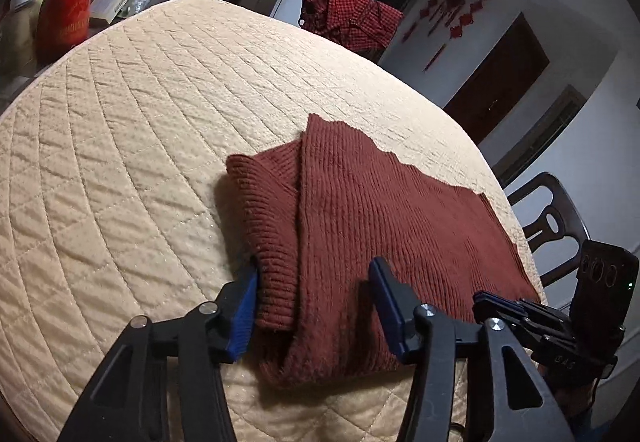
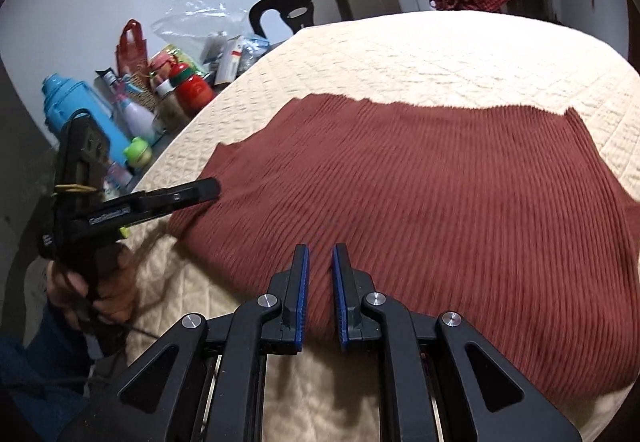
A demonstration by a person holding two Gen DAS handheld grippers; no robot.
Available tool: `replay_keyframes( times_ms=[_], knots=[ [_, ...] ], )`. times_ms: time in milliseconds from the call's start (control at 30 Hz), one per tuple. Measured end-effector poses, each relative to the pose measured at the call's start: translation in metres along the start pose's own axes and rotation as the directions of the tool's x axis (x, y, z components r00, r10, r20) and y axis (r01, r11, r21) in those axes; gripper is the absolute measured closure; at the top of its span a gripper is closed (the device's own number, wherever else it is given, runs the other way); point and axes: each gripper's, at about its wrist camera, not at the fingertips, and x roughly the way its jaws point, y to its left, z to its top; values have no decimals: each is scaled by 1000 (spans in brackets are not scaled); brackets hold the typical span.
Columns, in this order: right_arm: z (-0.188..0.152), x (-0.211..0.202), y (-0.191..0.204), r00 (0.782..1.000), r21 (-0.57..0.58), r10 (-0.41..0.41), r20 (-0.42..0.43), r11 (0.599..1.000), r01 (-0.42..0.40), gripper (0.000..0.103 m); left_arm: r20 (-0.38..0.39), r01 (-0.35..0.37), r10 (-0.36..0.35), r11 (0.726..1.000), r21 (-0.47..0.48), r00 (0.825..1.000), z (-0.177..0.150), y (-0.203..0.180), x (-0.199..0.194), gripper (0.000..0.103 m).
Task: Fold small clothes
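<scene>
Brown knit sweater (image 1: 380, 226) lies flat on the quilted tabletop (image 1: 140, 129), near its front edge. One sleeve (image 1: 268, 226) is already folded in over the body, so the fold looks partly done. Left claw (image 1: 314, 306) stands apart, straddling the folded sleeve end, pads not pressing. Right claw (image 2: 320, 294) is nearly together over the sweater's near hem, and nothing looks pinched between its pads. Left to do, as I judge it: other side and the final halving. A red checked garment (image 1: 352, 17) waits at the far edge, unfolded.
</scene>
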Motion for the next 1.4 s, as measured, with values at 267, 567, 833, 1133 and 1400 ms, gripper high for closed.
replay_keyframes(
  times_ms=[267, 567, 833, 1133, 1400],
  knots=[
    [32, 15, -17, 998, 89, -53, 23, 995, 50, 91, -9, -7, 6, 1000, -27, 1000, 5, 7, 2, 70],
    [46, 29, -21, 999, 68, -38, -3, 997, 38, 91, 16, 28, -28, 998, -50, 999, 6, 8, -5, 81],
    [0, -30, -34, 998, 116, -6, 65, 993, -1, 91, 69, 184, -183, 983, -17, 981, 29, -28, -26, 83],
    [-16, -89, -83, 976, 245, -135, 171, 965, 90, 91, -28, 378, -380, 906, 192, 925, 52, -149, 4, 84],
    [-33, -103, -100, 969, 325, -147, 200, 943, 76, 83, -301, 455, -394, 875, 166, 868, 10, -196, 80, 84]
  ],
)
